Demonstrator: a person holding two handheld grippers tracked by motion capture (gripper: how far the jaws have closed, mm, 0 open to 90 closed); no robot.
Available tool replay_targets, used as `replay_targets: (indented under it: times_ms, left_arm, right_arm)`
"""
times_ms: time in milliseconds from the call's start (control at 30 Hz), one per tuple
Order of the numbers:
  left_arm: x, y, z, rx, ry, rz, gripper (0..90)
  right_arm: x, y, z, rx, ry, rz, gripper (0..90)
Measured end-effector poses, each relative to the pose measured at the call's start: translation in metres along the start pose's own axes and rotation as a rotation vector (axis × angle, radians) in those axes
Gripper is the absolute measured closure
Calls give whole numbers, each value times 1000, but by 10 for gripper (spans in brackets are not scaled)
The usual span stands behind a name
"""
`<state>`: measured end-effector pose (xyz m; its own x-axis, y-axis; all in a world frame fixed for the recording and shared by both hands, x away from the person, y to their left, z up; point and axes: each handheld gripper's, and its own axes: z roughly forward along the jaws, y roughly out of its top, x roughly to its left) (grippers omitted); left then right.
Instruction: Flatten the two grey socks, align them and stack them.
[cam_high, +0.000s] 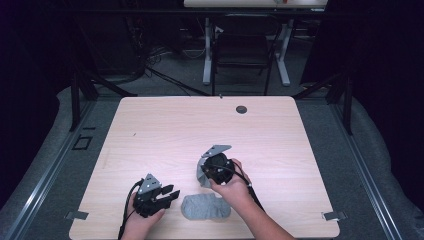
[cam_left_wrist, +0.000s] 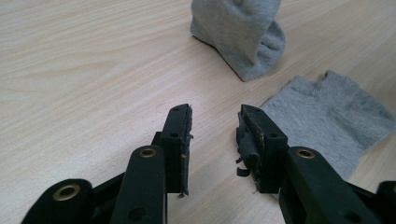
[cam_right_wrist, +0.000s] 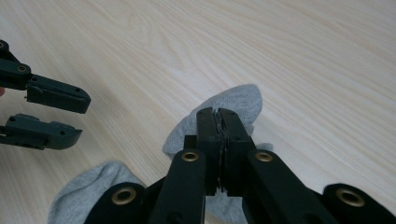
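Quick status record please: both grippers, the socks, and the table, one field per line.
left gripper: open, fingers empty, low over the table
right gripper: shut on a grey sock, lifting one end
held sock: hangs from the right gripper, lower end near the table
second sock: lies flat at the near edge, between the two hands
table: light wood

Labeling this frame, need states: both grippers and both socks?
left gripper: open, nothing between its jaws, low over the table beside the flat sock.
right gripper: shut on the lifted sock.
lifted sock: pinched at its top, hanging down, lower end on or just above the table.
flat sock: lying flat on the table, untouched.
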<state>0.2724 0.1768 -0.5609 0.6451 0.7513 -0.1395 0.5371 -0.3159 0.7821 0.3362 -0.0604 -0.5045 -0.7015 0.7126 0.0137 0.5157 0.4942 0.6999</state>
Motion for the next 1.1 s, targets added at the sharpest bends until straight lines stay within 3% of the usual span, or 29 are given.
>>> replay_targets:
  times_ms: [267,367,467,633,833,967,1100]
  left_arm:
    - [1,0,1,3,0,-4,640]
    - [2,-1,1,9,6,-5,640]
    - [3,-1,2,5,7,-7,640]
    - [4,-2,4,7,11,-13,630]
    - [3,-1,7,10,18,-2,616]
    - [4,0,9,12,31,0,611]
    - [6,2,10,6,37,2,598]
  right_arm:
    - [8,-2,27,52,31,-7,876]
    - [9,-7,38,82,38,-7,856]
    - [9,-12,43,78,46,-2,810]
    - [4,-18,35,5,73,51,747]
    - [-10,-21,16,-52,43,69,726]
    - [-25,-27,12,-48,-8,95,687]
    - [-38,-37,15,-20,-18,138,665]
